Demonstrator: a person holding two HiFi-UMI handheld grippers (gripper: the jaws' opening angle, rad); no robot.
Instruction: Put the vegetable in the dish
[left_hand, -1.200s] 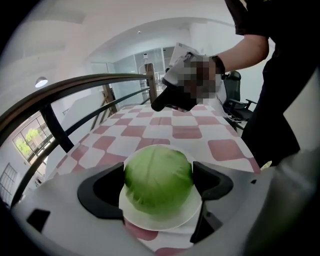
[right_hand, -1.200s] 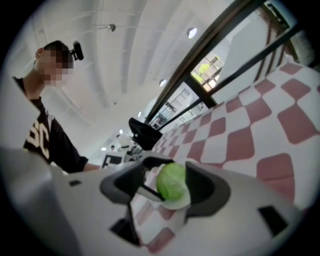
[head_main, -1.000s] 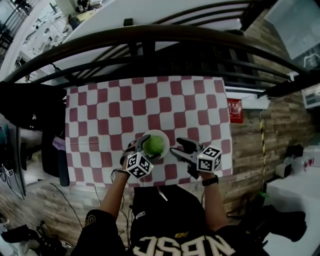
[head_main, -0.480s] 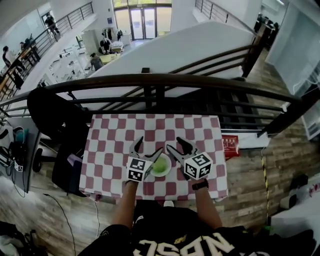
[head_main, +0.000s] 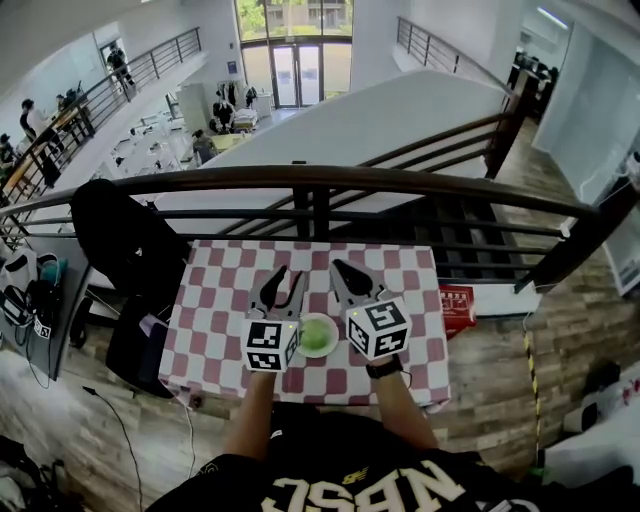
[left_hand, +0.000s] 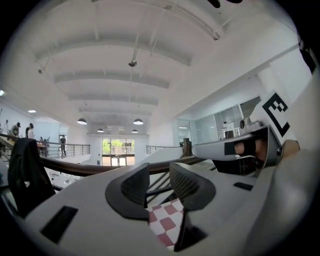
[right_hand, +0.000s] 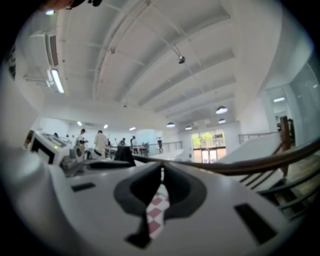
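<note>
A round green vegetable lies in a small white dish near the front edge of the red-and-white checked table. My left gripper hovers just left of the dish and points away from me. Its jaws are closing, a narrow gap still shows, and nothing is between them. Just right of the dish is my right gripper, also pointing away. Its jaws are closing with the tips drawn together on nothing. Neither gripper touches the dish or the vegetable.
A dark curved railing runs along the table's far side, with stairs beyond it. A black chair with a dark garment stands at the table's left. A red box lies on the wooden floor at the right.
Both grippers have closed from wide open, the right one fully, the left one partly. They have drawn in beside the dish. The head view has lifted and takes in more of the hall.
</note>
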